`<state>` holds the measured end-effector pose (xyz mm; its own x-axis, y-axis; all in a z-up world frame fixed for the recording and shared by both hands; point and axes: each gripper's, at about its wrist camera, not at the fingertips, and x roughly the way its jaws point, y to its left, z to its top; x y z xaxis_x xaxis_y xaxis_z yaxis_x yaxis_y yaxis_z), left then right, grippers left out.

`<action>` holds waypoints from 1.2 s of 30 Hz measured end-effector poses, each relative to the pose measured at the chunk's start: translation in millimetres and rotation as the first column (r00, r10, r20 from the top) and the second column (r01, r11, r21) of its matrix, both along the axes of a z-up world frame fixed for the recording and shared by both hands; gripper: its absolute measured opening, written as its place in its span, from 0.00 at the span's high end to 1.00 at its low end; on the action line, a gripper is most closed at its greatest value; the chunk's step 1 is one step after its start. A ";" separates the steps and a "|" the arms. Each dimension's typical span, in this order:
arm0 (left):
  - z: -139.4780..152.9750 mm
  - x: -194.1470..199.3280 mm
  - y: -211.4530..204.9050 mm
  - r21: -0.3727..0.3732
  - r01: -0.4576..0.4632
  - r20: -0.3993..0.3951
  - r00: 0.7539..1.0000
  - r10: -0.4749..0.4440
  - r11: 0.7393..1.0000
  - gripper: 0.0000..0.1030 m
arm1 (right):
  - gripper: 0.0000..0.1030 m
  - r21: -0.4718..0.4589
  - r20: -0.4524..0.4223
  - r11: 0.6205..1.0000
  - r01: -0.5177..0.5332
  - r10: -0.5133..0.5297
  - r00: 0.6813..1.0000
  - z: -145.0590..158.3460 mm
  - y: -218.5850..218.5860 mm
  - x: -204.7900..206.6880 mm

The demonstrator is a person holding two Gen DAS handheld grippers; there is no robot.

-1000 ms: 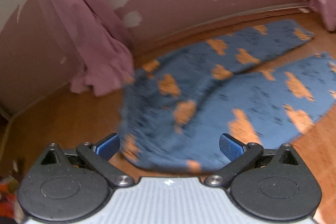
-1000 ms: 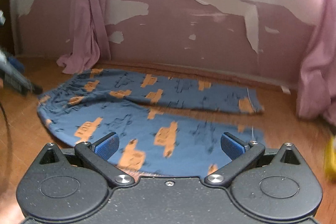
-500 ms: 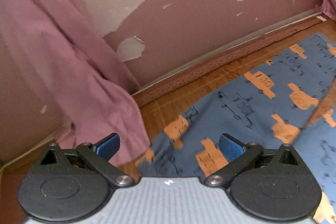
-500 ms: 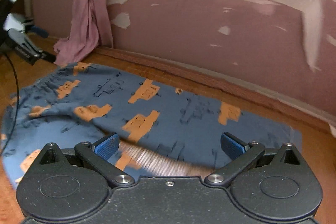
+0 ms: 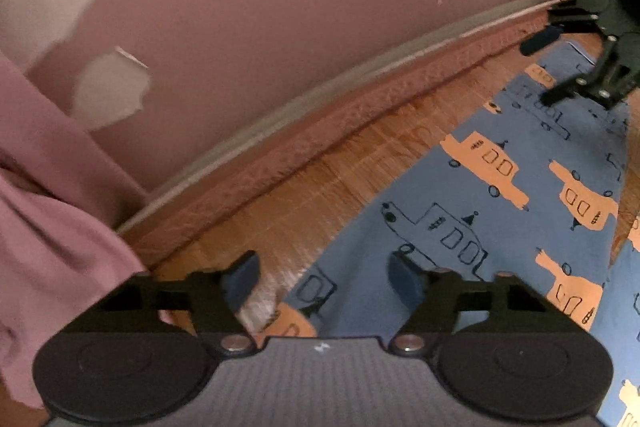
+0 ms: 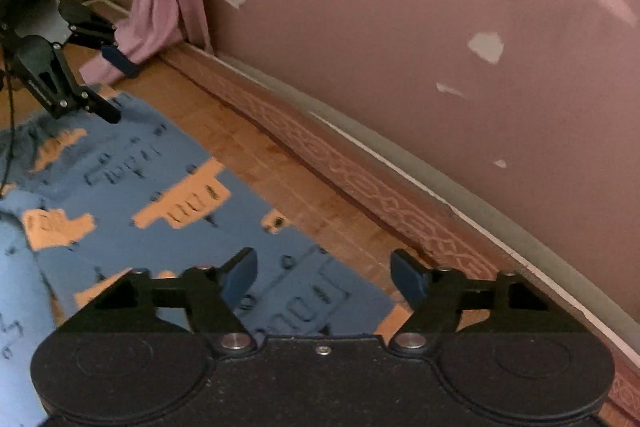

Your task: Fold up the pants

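Both grippers have come down and forward since the earlier frames, from a view over the whole garment to low positions at the far leg's edge.

Pants (image 5: 516,227): blue, printed with orange and outlined vehicles, flat on the wooden floor (image 5: 352,179). Far leg runs roughly parallel to the wall; its long edge lies apart from the baseboard (image 5: 360,99), a strip of bare floor between them. Second leg shows at the lower right of the left view, a narrow wedge of floor between the two.

Left gripper (image 5: 324,277): fingers apart, nothing between them; straddles the edge of the cloth near the waist end, one finger over bare floor, the other over fabric. Whether it touches cannot be told. Seen also in the right view (image 6: 120,89).

Right gripper (image 6: 324,275): fingers apart, empty; low over the hem-end corner of the far leg, right finger over bare floor. Seen in the left view (image 5: 540,71).

Curtain (image 5: 44,211): pink, pooled on the floor just left of the left gripper.

Wall (image 6: 400,27): pink, paint peeling in patches.
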<state>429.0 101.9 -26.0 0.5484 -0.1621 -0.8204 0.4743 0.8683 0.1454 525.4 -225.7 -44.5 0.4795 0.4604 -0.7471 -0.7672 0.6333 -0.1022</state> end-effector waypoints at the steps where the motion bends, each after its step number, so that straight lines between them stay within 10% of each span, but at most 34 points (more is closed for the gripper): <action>1: -4.1 3.7 -0.2 -0.012 0.001 -0.028 1.000 -0.001 1.000 0.41 | 0.33 -0.005 -0.011 1.000 0.000 0.000 1.000 -3.4 -0.5 4.8; 5: -16.3 11.9 -0.2 -0.059 -0.028 -0.104 0.994 0.022 0.998 0.54 | 0.41 -0.007 -0.055 1.000 0.001 -0.002 0.998 -16.4 -11.5 13.9; 7: -15.2 12.5 -0.3 -0.075 -0.050 -0.105 0.994 0.042 0.996 0.80 | 0.43 0.033 -0.066 0.999 0.020 -0.018 0.998 -18.0 -18.8 13.6; 11: -15.1 7.9 -3.2 -0.077 -0.107 -0.102 0.990 0.099 0.991 0.97 | 0.67 0.049 -0.030 0.997 0.054 -0.053 0.998 -17.9 -27.5 7.0; 14: -13.5 -0.5 -8.0 -0.063 -0.147 -0.056 0.988 0.144 0.987 0.98 | 0.95 0.064 0.002 0.993 0.095 -0.095 0.995 -17.4 -35.2 0.3; 27: 25.7 -16.5 -18.0 -0.021 -0.339 0.270 0.904 0.332 0.940 0.98 | 1.00 0.012 0.339 0.991 0.135 -0.131 0.932 12.3 16.8 8.9; 36: -17.3 13.2 6.2 0.095 -0.426 0.244 0.886 0.394 0.900 0.88 | 1.00 -0.128 0.330 0.977 0.171 -0.120 0.936 -28.5 85.9 64.7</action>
